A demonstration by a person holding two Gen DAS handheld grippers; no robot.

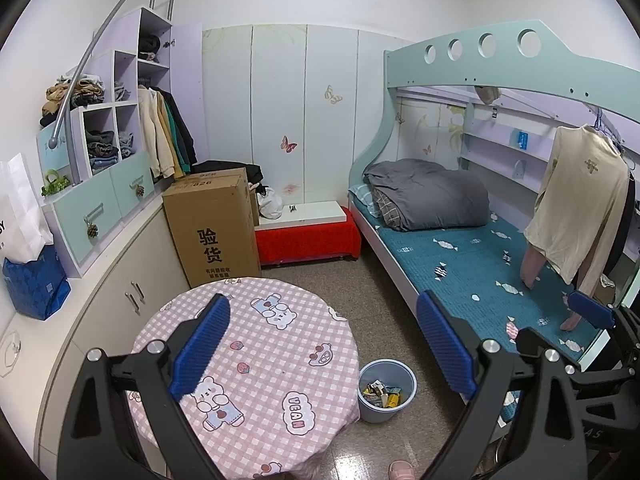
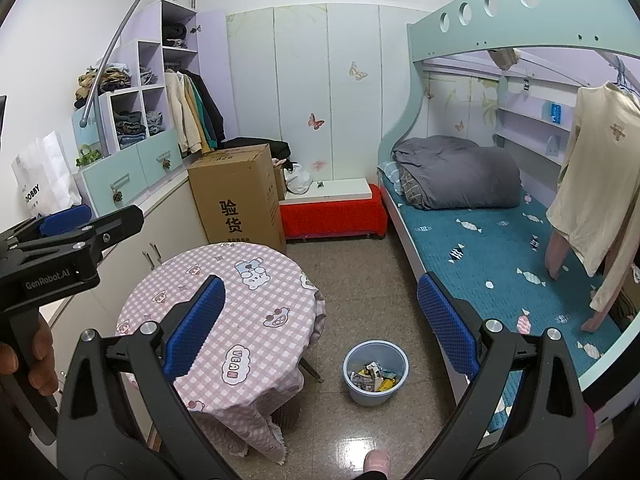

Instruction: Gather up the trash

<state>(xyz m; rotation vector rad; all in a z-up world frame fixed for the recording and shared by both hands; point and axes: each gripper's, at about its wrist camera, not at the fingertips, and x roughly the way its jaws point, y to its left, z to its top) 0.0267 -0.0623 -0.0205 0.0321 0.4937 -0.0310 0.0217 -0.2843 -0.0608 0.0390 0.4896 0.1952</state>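
Note:
A light blue bin (image 1: 386, 408) stands on the floor between the round table and the bed, holding several crumpled wrappers (image 1: 380, 394). In the right wrist view the same bin (image 2: 376, 394) shows white and yellow wrappers (image 2: 374, 376). My left gripper (image 1: 324, 344) is open above the table's right side, with nothing between its blue pads. My right gripper (image 2: 322, 328) is open too, high above the floor left of the bin, also holding nothing. No loose trash shows on the table or floor.
The round table (image 1: 260, 360) wears a pink checked cloth. A bunk bed (image 1: 480, 264) with a teal mattress lies on the right; a cardboard box (image 1: 212, 224), red bench (image 1: 308, 240) and cabinets (image 1: 120, 280) line the back and left. A hand (image 2: 24, 356) grips the left tool's handle.

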